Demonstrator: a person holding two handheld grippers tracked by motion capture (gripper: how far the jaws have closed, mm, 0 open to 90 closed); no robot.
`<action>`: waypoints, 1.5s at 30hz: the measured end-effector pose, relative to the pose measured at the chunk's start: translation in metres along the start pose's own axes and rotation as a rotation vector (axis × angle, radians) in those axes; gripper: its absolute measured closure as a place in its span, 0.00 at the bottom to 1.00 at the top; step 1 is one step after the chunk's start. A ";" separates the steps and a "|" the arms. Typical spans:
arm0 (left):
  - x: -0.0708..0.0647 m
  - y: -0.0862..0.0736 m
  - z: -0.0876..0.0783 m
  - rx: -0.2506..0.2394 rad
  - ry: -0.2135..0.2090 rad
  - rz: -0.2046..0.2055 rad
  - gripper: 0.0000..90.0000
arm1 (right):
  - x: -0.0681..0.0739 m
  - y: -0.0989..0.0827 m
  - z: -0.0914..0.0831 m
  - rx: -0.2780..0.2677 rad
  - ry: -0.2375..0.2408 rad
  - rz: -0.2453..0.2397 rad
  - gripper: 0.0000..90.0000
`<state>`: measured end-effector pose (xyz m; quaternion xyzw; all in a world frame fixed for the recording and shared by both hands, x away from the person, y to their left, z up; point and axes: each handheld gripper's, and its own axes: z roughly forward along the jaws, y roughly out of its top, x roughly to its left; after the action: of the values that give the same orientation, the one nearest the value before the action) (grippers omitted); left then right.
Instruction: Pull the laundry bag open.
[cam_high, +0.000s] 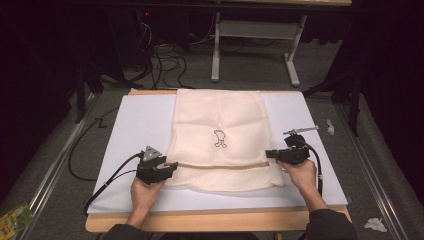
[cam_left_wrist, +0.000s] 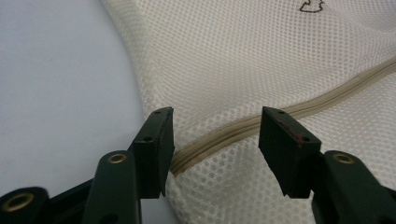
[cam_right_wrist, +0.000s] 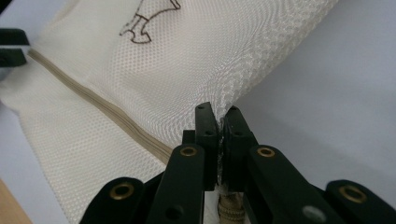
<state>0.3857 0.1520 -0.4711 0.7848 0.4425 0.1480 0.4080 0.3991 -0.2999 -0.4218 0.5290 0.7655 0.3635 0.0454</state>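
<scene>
The mesh bag (cam_high: 220, 140) lies flat on the desk (cam_high: 135, 130). The right hand-held gripper (cam_right_wrist: 218, 128) pinches its edge; the left hand-held gripper (cam_left_wrist: 215, 140), jaws apart, straddles the zipper (cam_left_wrist: 289, 109) end, ungrasped. Zipper work remains.

Bare white surface (cam_high: 135, 125) lies open on both sides of the mesh bag (cam_high: 220, 120), which covers the middle strip.
</scene>
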 end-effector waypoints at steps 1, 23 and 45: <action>-0.002 0.001 0.001 0.006 0.004 0.009 0.51 | 0.000 0.001 -0.001 -0.008 0.010 0.007 0.98; -0.050 0.040 0.026 0.063 -0.131 0.034 0.45 | 0.012 0.015 0.003 -0.042 0.068 -0.009 0.98; -0.101 0.070 0.045 0.067 -0.287 0.090 0.55 | 0.029 0.025 0.014 -0.048 0.095 -0.043 0.98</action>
<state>0.3958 0.0273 -0.4319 0.8301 0.3489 0.0377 0.4333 0.4125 -0.2638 -0.4077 0.4935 0.7689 0.4055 0.0293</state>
